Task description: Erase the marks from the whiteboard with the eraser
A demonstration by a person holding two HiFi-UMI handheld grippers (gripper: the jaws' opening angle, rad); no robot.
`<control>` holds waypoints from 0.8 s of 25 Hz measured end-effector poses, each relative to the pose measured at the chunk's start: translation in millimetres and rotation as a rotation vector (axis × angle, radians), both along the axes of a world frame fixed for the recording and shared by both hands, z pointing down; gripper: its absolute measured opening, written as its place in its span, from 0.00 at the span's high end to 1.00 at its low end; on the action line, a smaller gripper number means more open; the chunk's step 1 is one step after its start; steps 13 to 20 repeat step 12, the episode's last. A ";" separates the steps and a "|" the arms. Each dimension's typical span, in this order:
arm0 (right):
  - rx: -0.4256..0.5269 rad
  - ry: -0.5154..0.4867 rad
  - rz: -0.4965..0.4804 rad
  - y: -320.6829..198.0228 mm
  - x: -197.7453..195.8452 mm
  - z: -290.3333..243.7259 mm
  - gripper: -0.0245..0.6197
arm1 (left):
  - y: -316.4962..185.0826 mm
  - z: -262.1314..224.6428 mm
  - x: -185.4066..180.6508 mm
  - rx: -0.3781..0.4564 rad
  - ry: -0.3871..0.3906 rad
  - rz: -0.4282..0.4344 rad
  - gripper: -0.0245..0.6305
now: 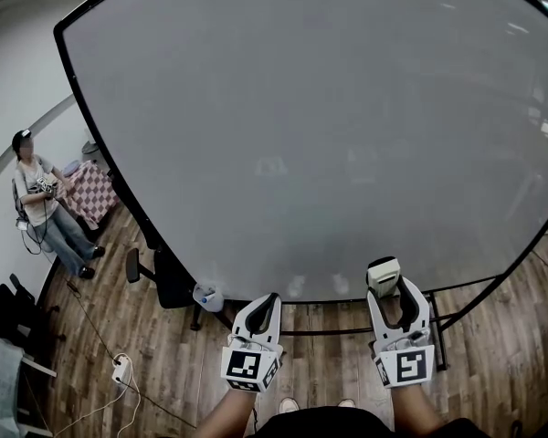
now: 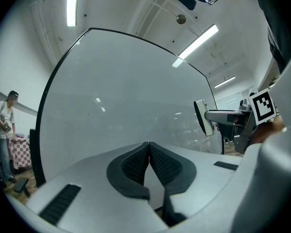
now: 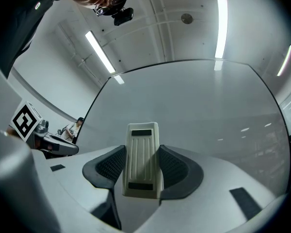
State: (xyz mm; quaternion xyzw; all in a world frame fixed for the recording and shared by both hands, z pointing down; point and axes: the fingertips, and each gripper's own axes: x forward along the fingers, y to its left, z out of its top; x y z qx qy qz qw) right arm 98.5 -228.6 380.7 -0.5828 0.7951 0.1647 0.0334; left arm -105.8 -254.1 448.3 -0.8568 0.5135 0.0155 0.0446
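A large black-framed whiteboard [image 1: 310, 126] fills the head view; I see no marks on its grey-white surface. My right gripper [image 1: 392, 292] is shut on a white eraser [image 1: 384, 274], held just in front of the board's lower edge. In the right gripper view the eraser [image 3: 143, 160] stands upright between the dark pads [image 3: 177, 169], with the whiteboard [image 3: 203, 110] beyond. My left gripper [image 1: 263, 307] is shut on nothing, its pads [image 2: 136, 165] pressed together. In the left gripper view the eraser [image 2: 202, 117] shows at the right, near the whiteboard [image 2: 121, 96].
A person [image 1: 46, 210] sits at the far left beside a checkered cloth [image 1: 91, 192]. A black chair [image 1: 164, 276] and a small white cup [image 1: 207, 297] stand near the board's lower left corner. The board's stand legs [image 1: 438, 322] rest on the wooden floor [image 1: 164, 363]. A cable [image 1: 119, 372] lies on that floor.
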 end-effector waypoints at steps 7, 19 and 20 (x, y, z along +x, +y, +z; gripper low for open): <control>0.014 0.010 0.003 5.4 -4.9 -1.1 0.58 | 6.3 1.1 -2.6 0.000 -0.002 -0.005 0.93; 0.024 0.008 0.007 12.9 0.2 -3.3 0.58 | 13.9 0.3 -0.4 0.000 -0.004 -0.011 0.93; 0.024 0.008 0.007 12.9 0.2 -3.3 0.58 | 13.9 0.3 -0.4 0.000 -0.004 -0.011 0.93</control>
